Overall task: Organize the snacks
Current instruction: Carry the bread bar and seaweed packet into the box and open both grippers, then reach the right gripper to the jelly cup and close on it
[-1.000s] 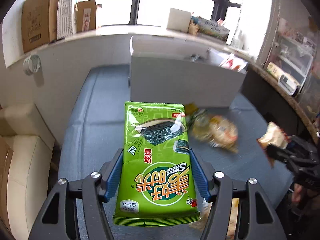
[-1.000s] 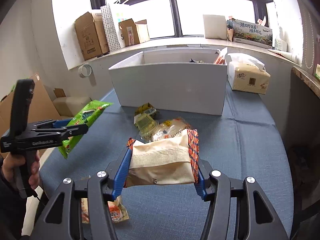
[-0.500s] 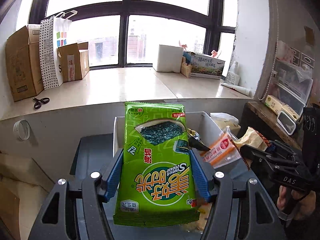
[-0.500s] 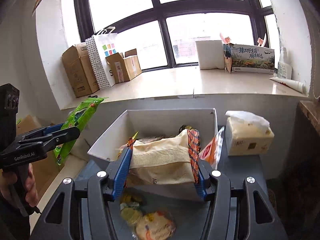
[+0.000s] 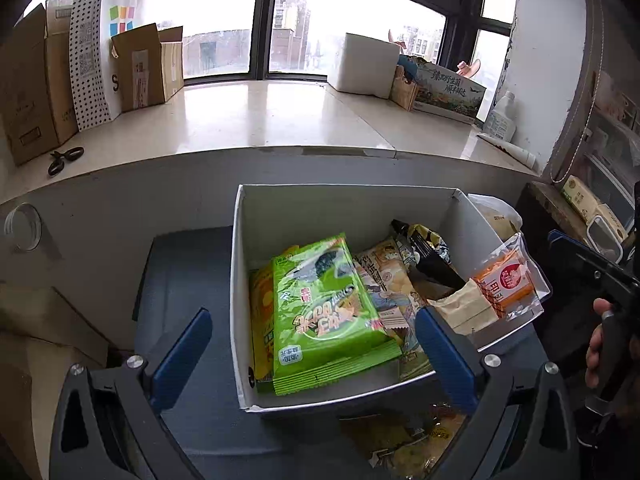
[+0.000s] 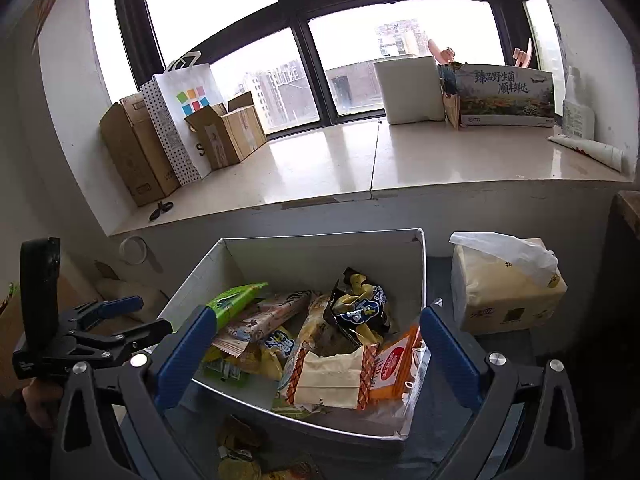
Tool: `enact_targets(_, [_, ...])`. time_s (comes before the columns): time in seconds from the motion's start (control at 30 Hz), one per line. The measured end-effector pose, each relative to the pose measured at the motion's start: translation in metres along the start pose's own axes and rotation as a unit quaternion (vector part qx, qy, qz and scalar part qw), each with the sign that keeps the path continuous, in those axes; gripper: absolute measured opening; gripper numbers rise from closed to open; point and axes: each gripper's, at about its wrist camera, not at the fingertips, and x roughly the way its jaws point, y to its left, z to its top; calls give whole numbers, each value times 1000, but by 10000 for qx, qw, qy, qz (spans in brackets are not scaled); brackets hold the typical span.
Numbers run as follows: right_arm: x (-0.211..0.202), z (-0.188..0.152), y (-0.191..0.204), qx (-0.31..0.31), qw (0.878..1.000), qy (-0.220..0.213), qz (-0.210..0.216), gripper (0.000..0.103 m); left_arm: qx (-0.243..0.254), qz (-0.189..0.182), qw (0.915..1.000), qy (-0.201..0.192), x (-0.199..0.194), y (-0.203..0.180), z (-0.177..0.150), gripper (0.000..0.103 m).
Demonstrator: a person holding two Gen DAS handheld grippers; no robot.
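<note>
Holding green seaweed pack (image 5: 328, 312) and beige packet (image 6: 332, 376), white box (image 5: 240, 280), both jaws apart, perhaps chips beneath.

Storage box (image 5: 240, 280) on the worktop (image 5: 180, 280), just before the windowsill (image 5: 260, 120); inside it, the seaweed packet (image 5: 328, 312) lies on other packets at the left, the paper-wrapped snack (image 6: 332, 376) leans at the near right beside the sachet (image 6: 394, 364), and the dark bag (image 6: 360, 308) sits behind them. A tissue pack (image 6: 504, 292) stands on the worktop right of the box, and loose snacks (image 5: 412, 440) lie before its near wall. Cardboard boxes (image 6: 136, 152) and a paper bag (image 6: 180, 120) stand at the sill's left, scissors (image 5: 64, 158) before them
</note>
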Motion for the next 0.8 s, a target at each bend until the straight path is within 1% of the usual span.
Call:
enact_targets(0.07, [-5,-3,4,-64,10000,15,60,103,-20,-45,10000,-66,-7,1,-3,103])
enact_targets(0.17, [-20,-9,14,-192,9997,-109,135,103,36,-13,9998,-214,-24,-2,-6,103])
enact_targets(0.27, [-45,-23,28,-367,9980,-307,421,103,180,-47,9989,-433,-52,-8,-20,103])
enact_targets(0.4, [-77,-61,43,-453,9947,-450,810,103,361,-289,9961,-745,-95,-17,-56,103])
enact_targets(0.47, [-86,-88,48,-405,9935,-392,992,103,311,-366,9956,-808,-113,-19,-79,103])
enact_targets(0.5, [-88,-102,51,-415,9934,-335,1017,103,312,-434,9952,-820,-120,-21,-92,103])
enact_targets(0.57, [-89,-132,57,-443,9938,-203,998,103,232,-439,9949,-876,-133,-22,-119,103])
enact_targets(0.63, [-86,-159,63,-526,9940,2,957,103,127,-431,9961,-761,-140,-21,-147,103])
enact_targets(0.7, [-80,-182,73,-810,9918,261,954,103,9,-422,9969,-658,-145,-20,-175,103])
enact_targets(0.8, [-68,-207,90,-1391,9877,472,543,103,-181,-461,9979,-419,-146,-17,-206,103])
